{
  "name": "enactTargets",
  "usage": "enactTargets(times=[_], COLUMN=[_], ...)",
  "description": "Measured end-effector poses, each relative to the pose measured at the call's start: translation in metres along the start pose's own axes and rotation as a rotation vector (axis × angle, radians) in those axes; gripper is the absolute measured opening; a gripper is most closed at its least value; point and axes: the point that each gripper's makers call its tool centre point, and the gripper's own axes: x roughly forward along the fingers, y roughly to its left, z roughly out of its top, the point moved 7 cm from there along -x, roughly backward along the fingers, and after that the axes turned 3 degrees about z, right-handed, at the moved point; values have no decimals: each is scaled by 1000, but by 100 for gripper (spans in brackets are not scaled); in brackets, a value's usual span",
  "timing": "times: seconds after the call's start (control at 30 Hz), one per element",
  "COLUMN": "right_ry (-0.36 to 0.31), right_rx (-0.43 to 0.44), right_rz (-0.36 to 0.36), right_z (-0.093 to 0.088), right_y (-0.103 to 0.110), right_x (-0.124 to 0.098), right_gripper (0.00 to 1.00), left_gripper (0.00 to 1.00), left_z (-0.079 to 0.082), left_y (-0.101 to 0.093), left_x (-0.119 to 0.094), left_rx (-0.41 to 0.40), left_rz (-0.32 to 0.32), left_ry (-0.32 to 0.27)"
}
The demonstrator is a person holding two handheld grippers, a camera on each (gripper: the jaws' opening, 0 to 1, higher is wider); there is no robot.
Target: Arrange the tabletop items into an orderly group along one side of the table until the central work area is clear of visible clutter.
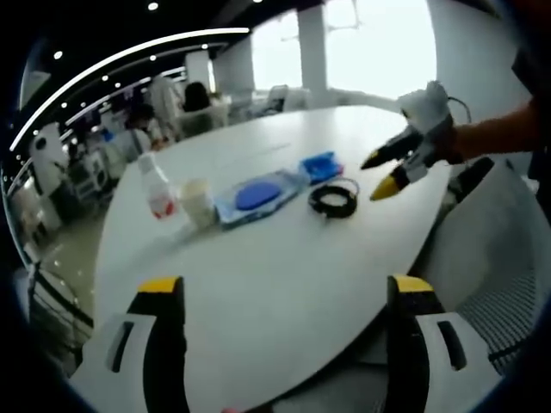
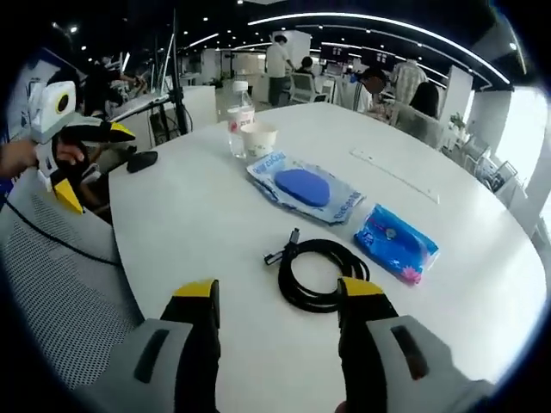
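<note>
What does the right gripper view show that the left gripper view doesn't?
Right gripper view: the left gripper at the table's edge, a small dark oval object beside it, and the cable's plug end.

Left gripper view: the right gripper held over the table by a hand, and bright windows behind.

Both: the white table, a bottle, a paper cup, a packet with a blue oval, a blue pack and a coiled black cable.
</note>
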Motion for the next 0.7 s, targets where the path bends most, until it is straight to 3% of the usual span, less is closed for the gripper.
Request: enactTargets(times=[0.1,0.37,0.53,0.7], right_ry=[-48,-69,-67,-94], right_rx=[94,128,121,121], right_rz=[-1,-40,-52,-70], right_z=[2,-1,-7,-13], right_y=[2,-4,-4,-3], right_x=[-13,-37,-50,-65], right_gripper=[66,77,90,97], left_gripper=[95,96,96,97], left_z=[0,0,-1,7], left_y=[1,4,9,10], left_x=[-1,-2,-4,-9], left_rx=[-2,-34,-33,-42], left_rz=[-3,-16,-12,-20], left_ry=[1,-2,10,-6])
